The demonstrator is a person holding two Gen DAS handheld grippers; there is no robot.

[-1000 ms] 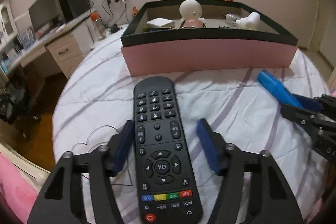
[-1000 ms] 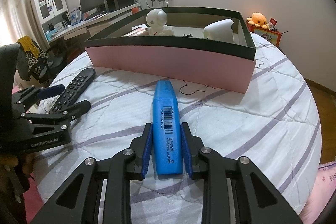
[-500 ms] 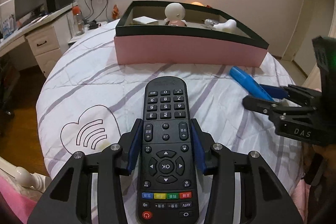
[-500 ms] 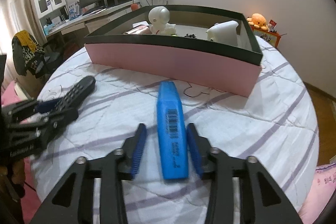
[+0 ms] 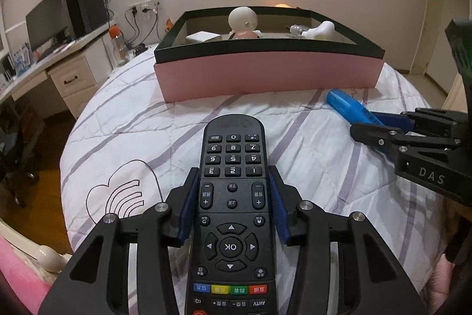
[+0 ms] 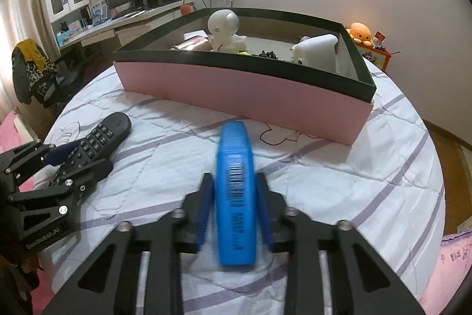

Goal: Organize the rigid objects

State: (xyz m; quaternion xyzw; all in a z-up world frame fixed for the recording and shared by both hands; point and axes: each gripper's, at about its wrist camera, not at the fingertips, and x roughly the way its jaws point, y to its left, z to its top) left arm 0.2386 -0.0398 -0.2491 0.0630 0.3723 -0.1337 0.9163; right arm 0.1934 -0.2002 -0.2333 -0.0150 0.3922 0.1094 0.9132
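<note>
My left gripper (image 5: 232, 185) is shut on a black remote control (image 5: 233, 197) and holds it over the quilt, its far end pointing at the pink box (image 5: 265, 76). The remote also shows in the right wrist view (image 6: 97, 142). My right gripper (image 6: 234, 191) is shut on a blue case with a barcode (image 6: 236, 182), lifted a little and blurred. The blue case shows at the right in the left wrist view (image 5: 351, 107). The pink box with a black rim (image 6: 236, 90) holds a white round-headed figure (image 6: 222, 30) and a white device (image 6: 317, 50).
The round bed has a white quilt with purple stripes (image 5: 132, 123). A desk with drawers, monitor and speakers (image 5: 59, 55) stands at the left. An orange plush toy (image 6: 361, 31) sits behind the box at the right. A chair with clothes (image 6: 32, 73) is left of the bed.
My left gripper closed on the remote and lifted it. My right gripper loosened on the blue case, then closed on it again and raised it.
</note>
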